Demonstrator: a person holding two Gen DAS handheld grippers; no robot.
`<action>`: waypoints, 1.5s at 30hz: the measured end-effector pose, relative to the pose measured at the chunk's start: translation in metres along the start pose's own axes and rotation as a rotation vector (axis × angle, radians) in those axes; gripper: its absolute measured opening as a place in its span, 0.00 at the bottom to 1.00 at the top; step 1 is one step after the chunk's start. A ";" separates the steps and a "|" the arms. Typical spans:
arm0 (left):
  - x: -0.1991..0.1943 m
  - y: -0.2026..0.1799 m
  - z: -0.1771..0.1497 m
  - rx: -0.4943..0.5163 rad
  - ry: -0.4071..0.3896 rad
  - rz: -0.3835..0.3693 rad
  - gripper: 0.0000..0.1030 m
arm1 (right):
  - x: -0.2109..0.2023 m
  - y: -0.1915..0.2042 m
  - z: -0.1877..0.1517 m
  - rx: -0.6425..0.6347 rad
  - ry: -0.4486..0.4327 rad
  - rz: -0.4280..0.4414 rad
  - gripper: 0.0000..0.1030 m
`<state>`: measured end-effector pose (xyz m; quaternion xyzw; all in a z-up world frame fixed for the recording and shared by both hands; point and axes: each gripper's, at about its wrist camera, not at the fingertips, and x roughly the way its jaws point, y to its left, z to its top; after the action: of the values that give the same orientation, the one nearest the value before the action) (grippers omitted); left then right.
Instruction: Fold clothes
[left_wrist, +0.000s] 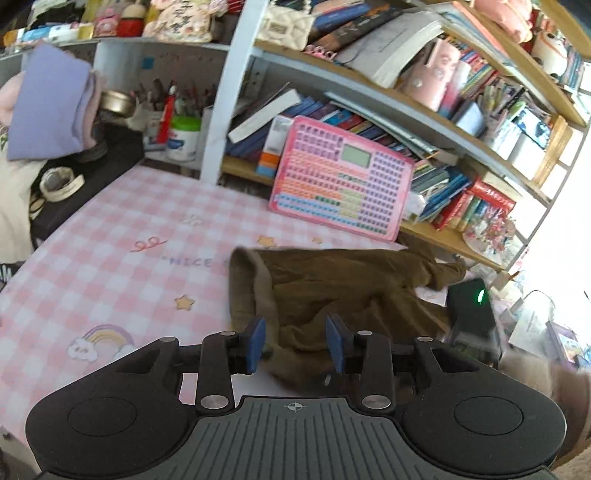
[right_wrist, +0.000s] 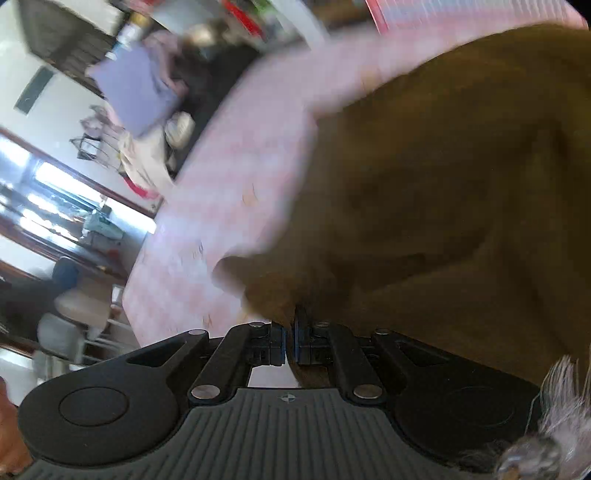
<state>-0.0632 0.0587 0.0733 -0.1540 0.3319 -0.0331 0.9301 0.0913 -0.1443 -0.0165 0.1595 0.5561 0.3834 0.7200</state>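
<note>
Jaws of the left gripper (left_wrist: 295, 341) gape wide; the right gripper (right_wrist: 290, 345) pinches one brown garment (left_wrist: 332, 291).

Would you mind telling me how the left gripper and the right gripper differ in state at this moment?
The left gripper has its jaws apart with nothing between them, while the right gripper has its jaws nearly closed on a fold of the brown garment. The left wrist view is sharp; the right wrist view is smeared with motion blur. Both have blue pads on black fingers, and both are at the garment on the pink checked tablecloth.
</note>
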 end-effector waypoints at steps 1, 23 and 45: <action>0.001 0.003 0.000 -0.001 0.005 0.007 0.36 | 0.008 -0.003 -0.007 0.037 0.016 0.009 0.04; 0.114 0.038 0.018 -0.016 0.138 0.015 0.36 | -0.024 0.007 -0.045 0.018 -0.110 -0.026 0.35; 0.159 0.038 0.033 -0.030 0.082 -0.178 0.01 | -0.085 -0.060 -0.082 0.438 -0.377 -0.284 0.29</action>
<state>0.0801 0.0771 -0.0108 -0.1951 0.3550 -0.1168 0.9068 0.0306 -0.2622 -0.0255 0.2999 0.4990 0.1140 0.8050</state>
